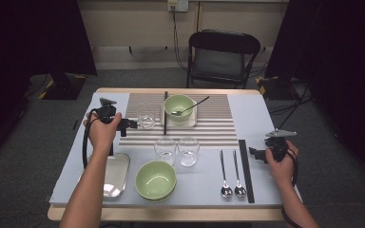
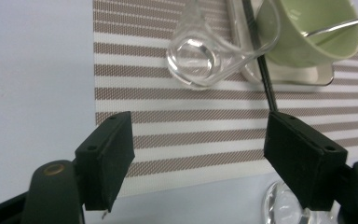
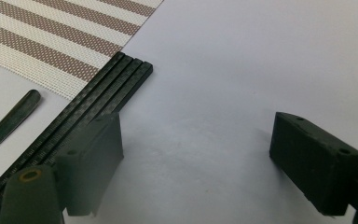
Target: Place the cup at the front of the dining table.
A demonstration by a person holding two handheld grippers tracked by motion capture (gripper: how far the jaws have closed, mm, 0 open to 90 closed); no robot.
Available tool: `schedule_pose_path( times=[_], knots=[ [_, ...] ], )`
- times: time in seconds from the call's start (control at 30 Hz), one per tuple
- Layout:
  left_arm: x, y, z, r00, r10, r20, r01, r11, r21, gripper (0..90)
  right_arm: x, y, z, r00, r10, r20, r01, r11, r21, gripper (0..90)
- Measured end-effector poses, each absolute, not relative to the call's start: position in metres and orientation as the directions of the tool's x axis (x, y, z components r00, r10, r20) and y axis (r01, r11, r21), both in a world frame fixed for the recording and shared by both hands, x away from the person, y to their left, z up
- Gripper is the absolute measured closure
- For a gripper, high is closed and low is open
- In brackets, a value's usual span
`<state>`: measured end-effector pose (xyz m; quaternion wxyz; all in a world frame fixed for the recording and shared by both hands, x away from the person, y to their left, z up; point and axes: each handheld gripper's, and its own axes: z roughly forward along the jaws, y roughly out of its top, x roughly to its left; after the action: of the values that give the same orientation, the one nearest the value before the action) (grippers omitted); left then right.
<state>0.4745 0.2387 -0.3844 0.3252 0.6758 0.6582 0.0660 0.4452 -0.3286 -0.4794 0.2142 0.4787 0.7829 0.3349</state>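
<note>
Jaws of both grippers apart and empty; chair [image 1: 222, 56] behind the table [image 1: 261, 118] in the high view.

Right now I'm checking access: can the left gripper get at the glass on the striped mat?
Probably yes: the left gripper is open, facing the glass, with only bare striped mat between them.

Left gripper view: glass [image 2: 200, 51] rim cut by top edge; bowl [image 2: 314, 32] cut at top and right; a second glass [image 2: 284, 205] half hidden behind right jaw, cut by bottom edge. Right gripper view: chopsticks [image 3: 98, 98] run under left jaw, lower end hidden; spoon handle [image 3: 9, 123] cut at left edge. High view: tray [image 1: 116, 175] partly covered by left forearm; tabletop [image 1: 171, 213] front edge cut by frame.
</note>
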Motion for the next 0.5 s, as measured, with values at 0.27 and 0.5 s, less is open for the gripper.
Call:
schedule_pose_path(
  times=[0.27,0.5],
  knots=[
    [0.4704,0.2385,-0.3835,0.139,0.929,-0.343,0.840,0.073,0.538,24.3,0.4452,-0.3286,-0.4794,-0.450,0.893,-0.015,0.606,0.318,0.729,16.0],
    [0.4675,0.2410,-0.3878,0.133,0.923,-0.360,0.839,0.088,0.537,24.3,0.4452,-0.3286,-0.4794,-0.450,0.893,-0.015,0.606,0.318,0.729,16.0]
  ],
)
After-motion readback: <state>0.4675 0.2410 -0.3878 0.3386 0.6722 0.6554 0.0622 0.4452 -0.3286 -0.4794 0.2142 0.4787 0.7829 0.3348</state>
